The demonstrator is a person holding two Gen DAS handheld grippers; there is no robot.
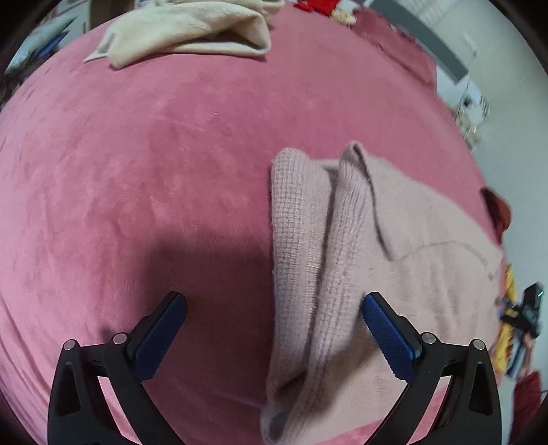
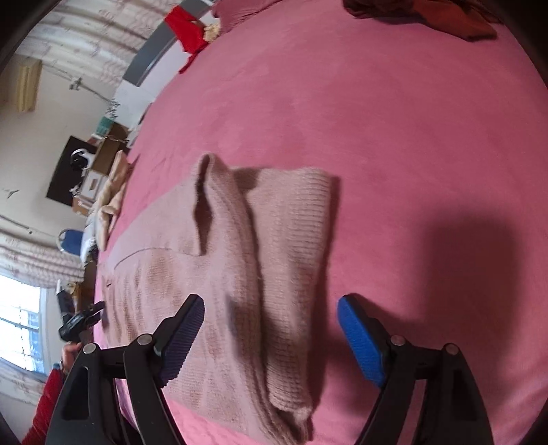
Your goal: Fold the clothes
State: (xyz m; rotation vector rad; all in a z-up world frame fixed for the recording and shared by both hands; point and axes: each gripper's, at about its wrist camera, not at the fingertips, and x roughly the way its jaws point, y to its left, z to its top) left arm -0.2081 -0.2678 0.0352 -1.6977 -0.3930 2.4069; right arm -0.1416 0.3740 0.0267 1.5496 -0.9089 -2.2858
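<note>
A pale pink knit sweater point(image 1: 411, 260) lies flat on the pink bed cover point(image 1: 137, 171), with one sleeve point(image 1: 298, 239) folded over its body. My left gripper point(image 1: 274, 304) is open and hovers over the sweater's sleeve edge. Its one finger is above the knit and the other above bare cover, and neither pad presses on anything. In the right wrist view the same sweater point(image 2: 239, 274) runs under my right gripper point(image 2: 270, 304). That gripper is wide open above the folded sleeve point(image 2: 291, 239), with nothing pinched.
A beige garment point(image 1: 191, 30) lies crumpled at the far end of the bed. A dark red garment point(image 2: 445, 17) sits at another corner, and a red cloth point(image 2: 186, 30) near the grey headboard. A hand with a red sleeve point(image 2: 48, 393) shows at the lower left. Room clutter lies beyond the bed edge.
</note>
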